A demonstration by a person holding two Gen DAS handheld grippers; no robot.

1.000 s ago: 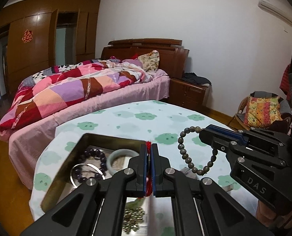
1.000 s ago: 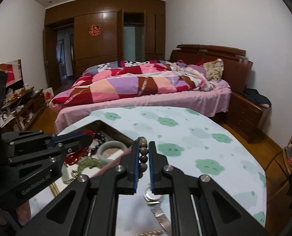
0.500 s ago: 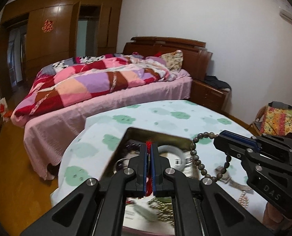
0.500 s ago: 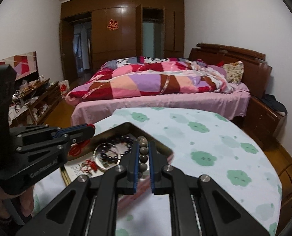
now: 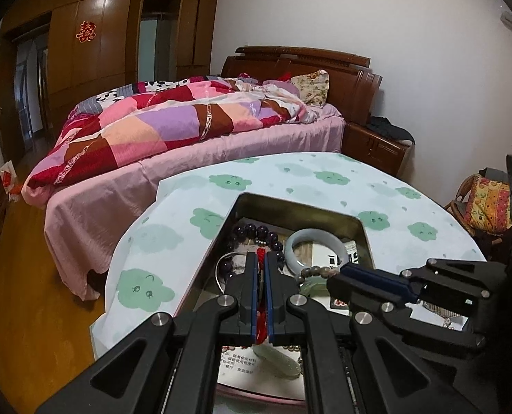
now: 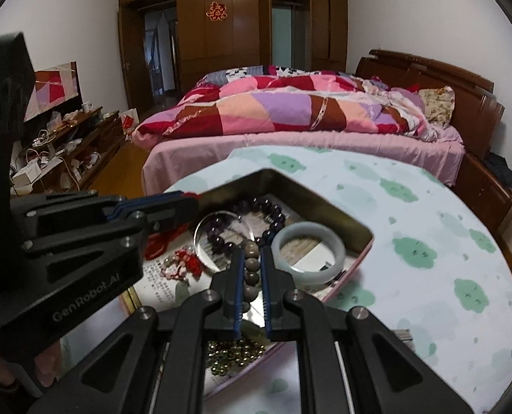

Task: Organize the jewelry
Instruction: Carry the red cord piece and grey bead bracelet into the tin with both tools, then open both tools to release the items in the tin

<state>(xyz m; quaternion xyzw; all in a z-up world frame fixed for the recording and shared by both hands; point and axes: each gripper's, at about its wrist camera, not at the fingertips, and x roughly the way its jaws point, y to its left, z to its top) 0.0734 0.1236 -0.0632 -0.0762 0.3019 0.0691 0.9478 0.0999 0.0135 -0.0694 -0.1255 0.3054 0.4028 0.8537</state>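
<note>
Both grippers are hovering over the open metal tin point(image 6: 355, 222) so their loads can drop inside. The right gripper point(image 6: 250, 269) is pinching a brown bead bracelet point(image 6: 251, 264) near the jade bangle point(image 6: 309, 258); the left gripper point(image 5: 262, 269) is clamping a red cord point(image 5: 261, 254), beside the purple bead bracelet point(image 5: 256, 233).

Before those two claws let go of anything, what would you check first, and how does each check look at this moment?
1. Left gripper shut on the red cord: ok.
2. Right gripper shut on the brown bead bracelet: ok.
3. Both grippers over the metal tin: ok.
4. Free spot in the tin: not ok, it is crowded by the jade bangle and purple bead bracelet.
5. Whether the red cord hangs free of other pieces: cannot tell.
</note>
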